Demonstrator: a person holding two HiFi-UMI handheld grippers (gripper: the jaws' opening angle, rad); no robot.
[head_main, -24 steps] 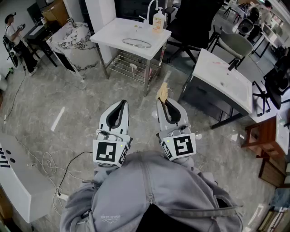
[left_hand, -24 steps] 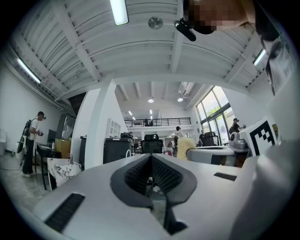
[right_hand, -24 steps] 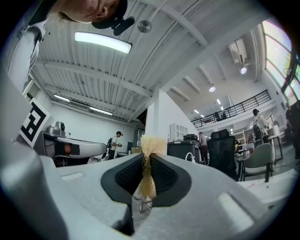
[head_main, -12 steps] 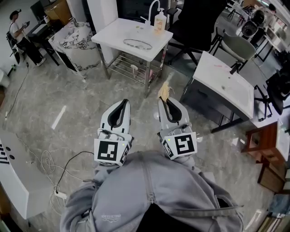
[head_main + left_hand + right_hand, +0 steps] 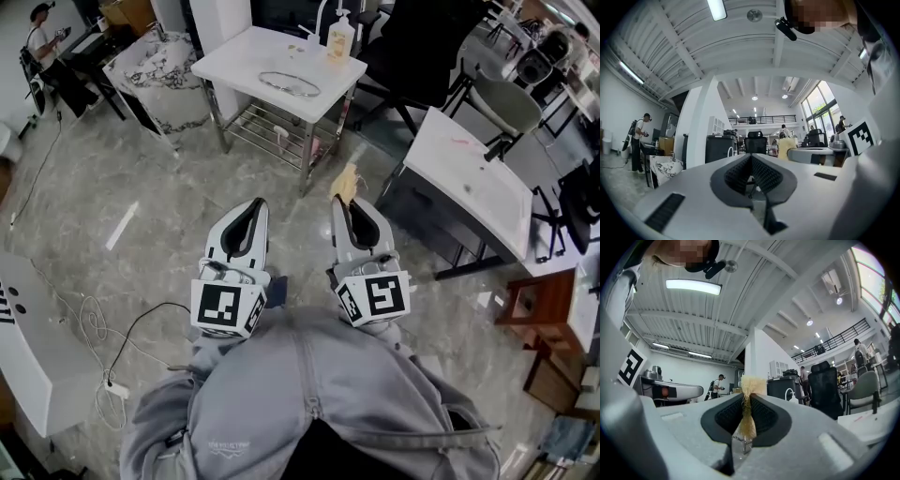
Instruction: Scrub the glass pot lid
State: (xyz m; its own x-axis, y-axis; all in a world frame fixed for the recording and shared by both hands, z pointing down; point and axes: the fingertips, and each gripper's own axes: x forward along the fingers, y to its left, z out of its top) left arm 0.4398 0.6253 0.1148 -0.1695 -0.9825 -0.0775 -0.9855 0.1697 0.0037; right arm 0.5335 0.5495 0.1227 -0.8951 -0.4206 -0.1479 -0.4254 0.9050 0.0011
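Note:
The glass pot lid (image 5: pixel 289 83) lies flat on a white table (image 5: pixel 234 66) far ahead of me. My right gripper (image 5: pixel 343 199) is shut on a yellowish scrubbing pad (image 5: pixel 345 183), which sticks out past the fingertips; the pad (image 5: pixel 750 385) shows pinched between the jaws in the right gripper view. My left gripper (image 5: pixel 255 204) is shut with nothing in it, its jaws meeting tip to tip in the left gripper view (image 5: pixel 750 155). Both grippers are held level in front of my grey sweater, well short of the table.
A soap bottle (image 5: pixel 340 42) stands at the table's back edge beside a faucet. A second white table (image 5: pixel 473 178) and chairs (image 5: pixel 502 98) stand to the right. A marble-patterned bin (image 5: pixel 169 80) is at the left, cables (image 5: pixel 122 347) lie on the floor, and a person (image 5: pixel 47 47) stands far left.
The white table with the lid has drawn slightly closer and shifted in the head view. Both grippers keep the same pose, the right one still holding the pad.

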